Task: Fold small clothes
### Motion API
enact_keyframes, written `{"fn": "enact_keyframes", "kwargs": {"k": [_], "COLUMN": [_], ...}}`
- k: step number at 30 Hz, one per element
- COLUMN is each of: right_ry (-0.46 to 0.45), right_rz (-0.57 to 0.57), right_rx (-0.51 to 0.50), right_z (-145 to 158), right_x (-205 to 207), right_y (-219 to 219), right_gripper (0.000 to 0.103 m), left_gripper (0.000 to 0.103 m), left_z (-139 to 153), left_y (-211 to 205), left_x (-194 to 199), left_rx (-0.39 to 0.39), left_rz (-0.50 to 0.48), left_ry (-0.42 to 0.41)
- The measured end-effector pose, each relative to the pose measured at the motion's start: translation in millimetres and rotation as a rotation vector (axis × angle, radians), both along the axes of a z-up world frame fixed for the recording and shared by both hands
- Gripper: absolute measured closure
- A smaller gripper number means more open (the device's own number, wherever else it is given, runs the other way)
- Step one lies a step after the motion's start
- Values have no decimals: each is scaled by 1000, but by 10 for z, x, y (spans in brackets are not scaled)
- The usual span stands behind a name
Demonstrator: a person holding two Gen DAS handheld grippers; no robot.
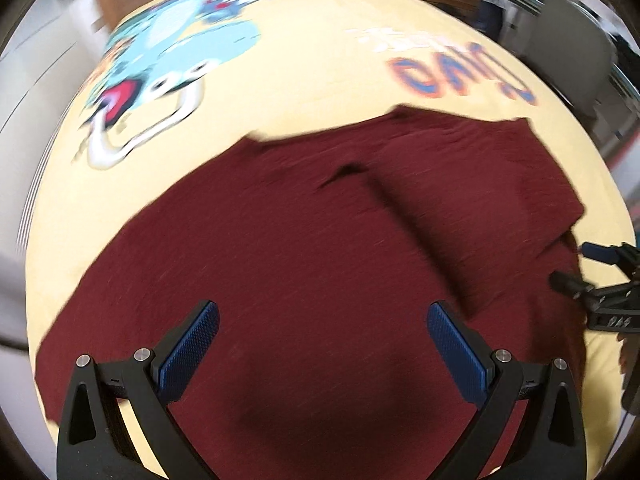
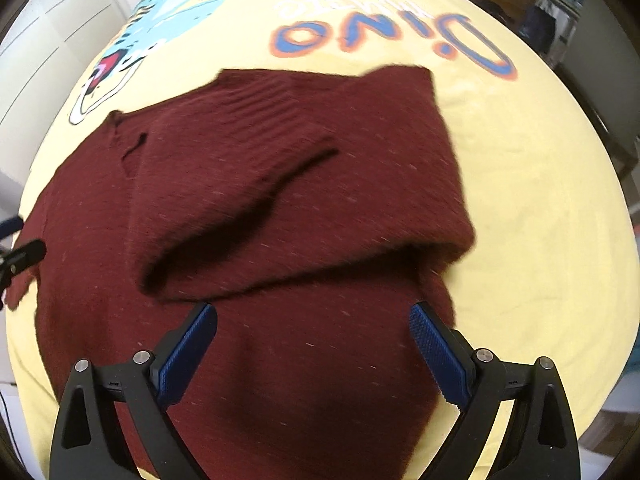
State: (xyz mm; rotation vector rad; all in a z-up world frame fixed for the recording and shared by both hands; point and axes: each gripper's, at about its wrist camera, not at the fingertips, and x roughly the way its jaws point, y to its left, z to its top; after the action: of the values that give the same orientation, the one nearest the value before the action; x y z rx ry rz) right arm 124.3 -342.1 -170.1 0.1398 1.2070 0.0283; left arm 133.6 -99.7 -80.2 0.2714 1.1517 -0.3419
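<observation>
On the yellow cloth [image 2: 520, 184] lay our dark red sweater [image 2: 280, 200], spread out with one side folded over its middle. We held our right gripper [image 2: 313, 316] just above its near part, fingers wide apart and empty. Our left gripper [image 1: 322, 314] hung wide too, holding nothing. Beyond the sweater we saw a blue dinosaur picture [image 1: 168, 56] on the cloth.

Both grippers, left gripper [image 1: 322, 322] and right gripper [image 2: 313, 322], gape downward.
</observation>
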Motion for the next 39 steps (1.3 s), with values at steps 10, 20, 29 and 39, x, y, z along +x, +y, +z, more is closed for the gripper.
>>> {"fn": "enact_keyframes", "kwargs": {"k": [10, 20, 29, 39], "right_ry": [3, 5, 12, -23], "right_rz": [-60, -106, -106, -125], "right_rx": [50, 81, 86, 86], "right_z": [-117, -204, -239, -152], "right_x": [-131, -235, -253, -224], "right_y": [-358, -651, -703, -658], "right_gripper": [6, 6, 6, 6], "left_gripper": [1, 3, 60, 93], "left_z": [-269, -705, -968, -452], "left_y": [-1088, -1665, -1514, -672], "left_x": [214, 344, 523, 880], "left_rx": [95, 191, 188, 31], "left_rz": [-195, -253, -201, -47], "left_ry": [26, 73, 132, 39]}}
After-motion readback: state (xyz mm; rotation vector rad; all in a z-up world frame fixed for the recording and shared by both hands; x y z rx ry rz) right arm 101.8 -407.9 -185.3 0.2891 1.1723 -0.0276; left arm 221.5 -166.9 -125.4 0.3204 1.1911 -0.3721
